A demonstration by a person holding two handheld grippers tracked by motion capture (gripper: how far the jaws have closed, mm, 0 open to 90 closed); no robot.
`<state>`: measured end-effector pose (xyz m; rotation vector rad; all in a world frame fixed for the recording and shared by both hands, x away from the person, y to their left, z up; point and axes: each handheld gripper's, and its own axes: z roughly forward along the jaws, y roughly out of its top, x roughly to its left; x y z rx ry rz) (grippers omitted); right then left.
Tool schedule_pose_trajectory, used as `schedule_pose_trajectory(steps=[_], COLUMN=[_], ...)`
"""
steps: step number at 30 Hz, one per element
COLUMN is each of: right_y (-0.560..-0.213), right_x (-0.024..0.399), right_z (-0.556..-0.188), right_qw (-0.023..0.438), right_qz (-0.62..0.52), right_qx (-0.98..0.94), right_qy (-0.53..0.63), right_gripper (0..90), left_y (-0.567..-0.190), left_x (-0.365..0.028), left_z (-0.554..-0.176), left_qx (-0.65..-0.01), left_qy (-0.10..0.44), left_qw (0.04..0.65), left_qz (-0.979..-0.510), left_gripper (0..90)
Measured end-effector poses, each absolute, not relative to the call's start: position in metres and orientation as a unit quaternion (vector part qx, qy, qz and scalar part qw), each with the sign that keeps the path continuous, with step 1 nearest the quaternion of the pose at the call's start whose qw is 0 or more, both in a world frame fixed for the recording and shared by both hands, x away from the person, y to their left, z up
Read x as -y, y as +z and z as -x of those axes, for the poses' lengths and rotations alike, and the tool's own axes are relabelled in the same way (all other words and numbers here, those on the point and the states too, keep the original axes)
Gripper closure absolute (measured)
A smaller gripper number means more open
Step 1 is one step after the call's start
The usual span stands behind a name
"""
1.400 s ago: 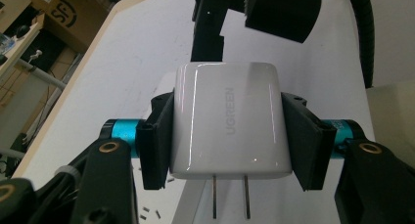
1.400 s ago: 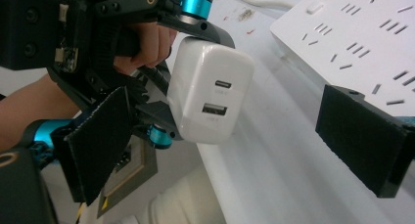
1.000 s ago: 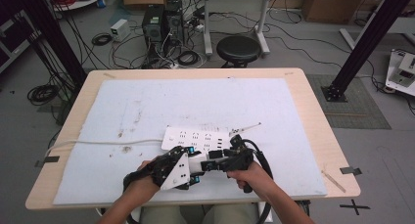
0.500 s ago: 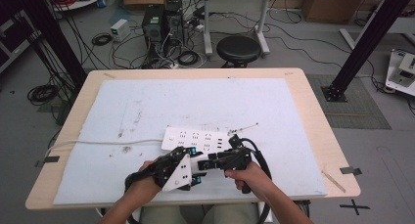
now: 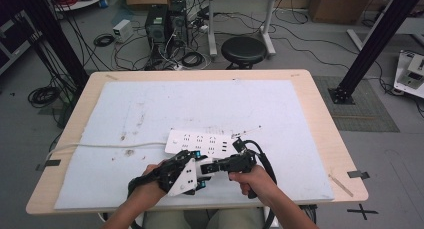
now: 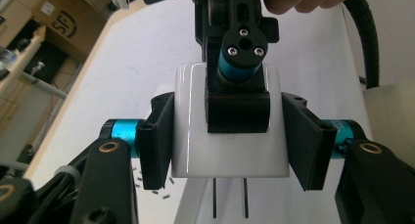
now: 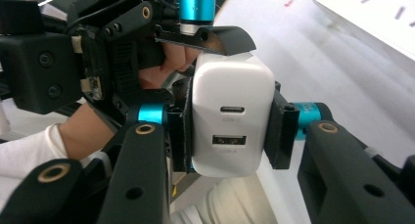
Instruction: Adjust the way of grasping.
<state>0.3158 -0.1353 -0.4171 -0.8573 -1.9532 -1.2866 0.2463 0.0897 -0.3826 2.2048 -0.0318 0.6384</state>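
The white charger (image 7: 230, 121) hangs above the near edge of the surface (image 5: 320, 114), clamped by both sets of jaws: the left gripper (image 5: 192, 171) grips its flat sides, and the right gripper (image 5: 220, 165), whose jaws have just been closing, now clamps the port end. Its two prongs (image 6: 230, 197) point toward the left gripper's body, so the long axis runs between the two hands. The white power strip (image 5: 202, 143) lies just beyond the charger, nearer the right gripper, its sockets facing up.

We see even, diffuse overhead light in the high view — soft, short shadows beneath the hands. The charger (image 6: 230, 126) carries narrow vertical glare streaks. In both gripper views, the near jaws and the backgrounds are soft — the charger stays sharp.
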Motion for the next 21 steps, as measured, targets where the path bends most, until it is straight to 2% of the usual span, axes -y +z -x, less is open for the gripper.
schedule_pose_trajectory(steps=[2, 4, 10, 16, 21], right_y=[-0.416, -0.415, -0.404, -0.384, -0.371], right_x=[0.136, 0.140, 0.158, 0.166, 0.173], right_z=[-0.314, -0.315, -0.317, -0.315, -0.316], right_qw=[0.295, 0.277, 0.198, 0.092, 0.051], right_qz=[0.333, 0.340, 0.344, 0.323, 0.314], right_qx=[0.754, 0.759, 0.776, 0.822, 0.843], right_qy=[-0.483, -0.482, -0.491, -0.461, -0.434], right_gripper=[63.4, 63.4, 63.4, 63.5, 63.5], left_y=[-0.384, -0.385, -0.393, -0.394, -0.391], left_x=[-0.093, -0.099, -0.128, -0.155, -0.174], left_z=[-0.250, -0.253, -0.261, -0.264, -0.262], left_qx=[-0.009, -0.041, -0.127, -0.193, -0.227], left_qy=[0.237, 0.221, 0.176, 0.167, 0.171], left_qw=[0.422, 0.433, 0.468, 0.505, 0.518], left_qz=[-0.875, -0.873, -0.857, -0.825, -0.807], left_gripper=[39.9, 30.7, 24.5, 24.2, 24.2])
